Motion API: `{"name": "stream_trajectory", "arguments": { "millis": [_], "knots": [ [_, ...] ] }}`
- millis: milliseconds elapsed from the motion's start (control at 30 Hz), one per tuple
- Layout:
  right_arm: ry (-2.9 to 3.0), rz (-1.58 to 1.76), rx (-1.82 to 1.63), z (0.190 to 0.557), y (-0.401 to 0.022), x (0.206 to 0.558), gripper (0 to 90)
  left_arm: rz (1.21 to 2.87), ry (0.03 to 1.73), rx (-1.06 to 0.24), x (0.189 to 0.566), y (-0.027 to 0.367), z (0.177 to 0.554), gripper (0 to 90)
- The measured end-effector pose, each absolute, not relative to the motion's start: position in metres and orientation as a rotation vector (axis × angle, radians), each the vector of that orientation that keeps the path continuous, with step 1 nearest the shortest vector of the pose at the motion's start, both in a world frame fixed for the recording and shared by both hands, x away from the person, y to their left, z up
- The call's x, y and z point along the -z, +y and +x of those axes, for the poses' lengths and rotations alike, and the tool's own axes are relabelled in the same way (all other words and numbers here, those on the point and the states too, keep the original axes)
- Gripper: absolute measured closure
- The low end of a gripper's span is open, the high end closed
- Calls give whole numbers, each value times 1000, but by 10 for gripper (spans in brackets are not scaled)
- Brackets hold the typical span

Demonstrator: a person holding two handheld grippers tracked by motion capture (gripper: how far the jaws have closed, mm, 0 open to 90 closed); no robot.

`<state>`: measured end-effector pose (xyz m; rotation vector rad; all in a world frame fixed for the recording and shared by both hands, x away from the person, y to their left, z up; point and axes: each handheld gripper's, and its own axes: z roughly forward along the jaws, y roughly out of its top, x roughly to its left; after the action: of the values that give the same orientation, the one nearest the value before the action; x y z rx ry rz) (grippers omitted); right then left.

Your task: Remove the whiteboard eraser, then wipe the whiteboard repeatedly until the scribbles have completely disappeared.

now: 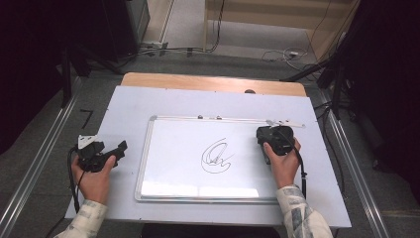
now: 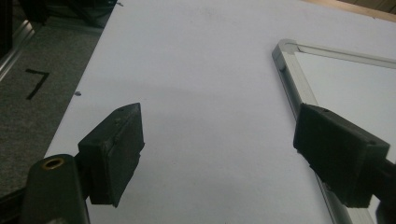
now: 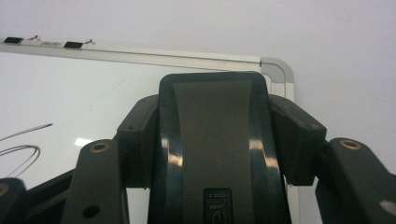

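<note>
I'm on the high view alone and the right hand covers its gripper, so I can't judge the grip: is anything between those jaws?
Observer: Yes. In the right gripper view, the right gripper is clamped on a black whiteboard eraser, one pad on each side of it.
Operator: Where is the eraser over the board?
Observer: Near the whiteboard's rounded frame corner, with the scribble off to the side.
Operator: And the left gripper?
Observer: In the left gripper view, the left gripper has its jaws wide apart with nothing between them, above the white table sheet beside the board's frame.
</note>
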<state>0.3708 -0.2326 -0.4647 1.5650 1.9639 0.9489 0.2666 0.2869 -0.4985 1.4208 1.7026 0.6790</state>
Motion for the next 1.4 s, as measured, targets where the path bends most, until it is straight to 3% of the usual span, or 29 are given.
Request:
{"name": "stream_trajectory", "arguments": {
  "millis": [1400],
  "knots": [
    [2087,1466,-973,359,-190,481,383,1421,1699,-676,498,287,267,171]
  ]
}}
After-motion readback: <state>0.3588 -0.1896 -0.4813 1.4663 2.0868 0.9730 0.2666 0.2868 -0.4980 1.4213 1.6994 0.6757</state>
